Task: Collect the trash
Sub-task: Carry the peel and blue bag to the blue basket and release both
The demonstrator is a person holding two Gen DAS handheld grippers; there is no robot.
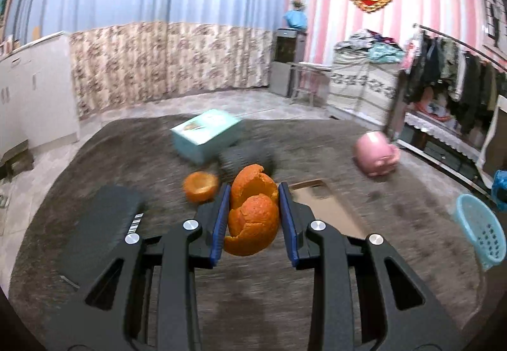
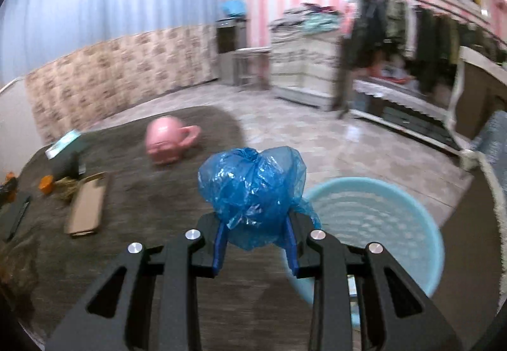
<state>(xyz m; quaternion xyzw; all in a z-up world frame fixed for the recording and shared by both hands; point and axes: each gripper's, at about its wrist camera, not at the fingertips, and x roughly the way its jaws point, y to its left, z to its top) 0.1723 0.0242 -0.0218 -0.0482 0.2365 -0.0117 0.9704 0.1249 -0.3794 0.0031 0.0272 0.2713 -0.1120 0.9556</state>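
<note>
Pinching orange peel (image 1: 252, 213) between left jaws, crumpled blue bag (image 2: 253, 189) between right jaws beside basket (image 2: 380, 192).

A: What lies around the pink mug (image 1: 376, 155)?
B: It is tipped on its side on the grey rug (image 1: 396, 224). A teal box (image 1: 204, 134) sits well to its left, farther back.
A: Nearer than the mug?
B: A flat brown carton (image 2: 87, 205) lies to its left, and a black box (image 1: 101, 230) beyond that.
</note>
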